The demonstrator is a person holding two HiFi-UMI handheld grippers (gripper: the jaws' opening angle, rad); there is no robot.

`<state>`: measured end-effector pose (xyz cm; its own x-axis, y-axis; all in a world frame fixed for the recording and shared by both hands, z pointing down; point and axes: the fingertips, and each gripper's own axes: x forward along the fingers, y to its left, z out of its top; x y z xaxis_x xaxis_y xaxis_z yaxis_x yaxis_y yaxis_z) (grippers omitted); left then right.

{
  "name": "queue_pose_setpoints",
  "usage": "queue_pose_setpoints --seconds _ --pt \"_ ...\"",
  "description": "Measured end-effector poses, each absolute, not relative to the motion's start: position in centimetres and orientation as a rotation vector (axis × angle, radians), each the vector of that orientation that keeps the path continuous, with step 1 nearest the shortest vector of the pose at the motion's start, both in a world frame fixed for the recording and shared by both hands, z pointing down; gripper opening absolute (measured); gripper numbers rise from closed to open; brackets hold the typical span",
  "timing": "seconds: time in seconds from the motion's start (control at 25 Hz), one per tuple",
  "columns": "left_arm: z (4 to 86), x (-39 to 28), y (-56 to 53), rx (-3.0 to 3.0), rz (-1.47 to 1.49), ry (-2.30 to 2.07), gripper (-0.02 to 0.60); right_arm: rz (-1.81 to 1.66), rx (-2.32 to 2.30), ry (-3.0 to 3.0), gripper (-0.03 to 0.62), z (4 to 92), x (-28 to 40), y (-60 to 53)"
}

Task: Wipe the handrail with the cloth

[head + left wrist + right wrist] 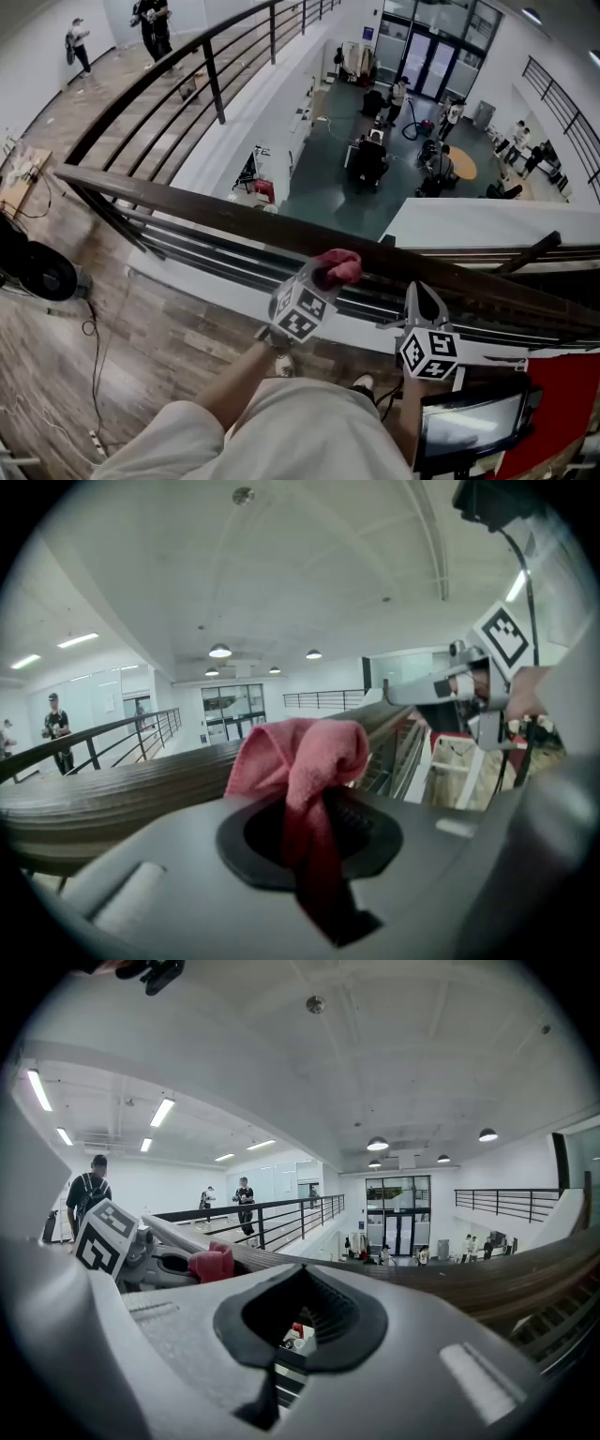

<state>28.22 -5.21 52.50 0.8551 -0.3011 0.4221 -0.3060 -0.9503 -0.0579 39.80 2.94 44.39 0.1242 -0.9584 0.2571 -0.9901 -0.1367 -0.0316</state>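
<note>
A dark wooden handrail (206,208) crosses the head view from left to right. A pink-red cloth (339,266) lies bunched on top of it, and my left gripper (328,274) is shut on that cloth. In the left gripper view the cloth (300,757) rises out of the jaws against the handrail (122,785). My right gripper (425,298) stands just right of the left one, close to the rail's near side, shut with nothing in it. In the right gripper view the handrail (525,1269) runs ahead, with the cloth (211,1262) at the left.
Thin horizontal bars (216,251) run under the rail. Beyond it is a drop to a lower floor with people (398,98). A black fan (42,272) and cables lie on the wooden floor at left. A dark screen (473,422) and a red surface (562,394) are at lower right.
</note>
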Motion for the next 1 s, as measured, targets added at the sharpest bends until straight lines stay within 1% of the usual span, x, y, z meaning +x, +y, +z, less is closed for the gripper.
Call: queue_pose_setpoints --seconds 0.48,1.0 --pt "51.7 20.9 -10.0 2.994 0.654 -0.692 0.071 0.331 2.193 -1.982 0.002 44.9 37.4 1.7" --pt "50.8 15.6 -13.4 2.948 0.646 -0.833 0.077 0.345 2.159 -1.993 0.002 45.4 36.1 0.1"
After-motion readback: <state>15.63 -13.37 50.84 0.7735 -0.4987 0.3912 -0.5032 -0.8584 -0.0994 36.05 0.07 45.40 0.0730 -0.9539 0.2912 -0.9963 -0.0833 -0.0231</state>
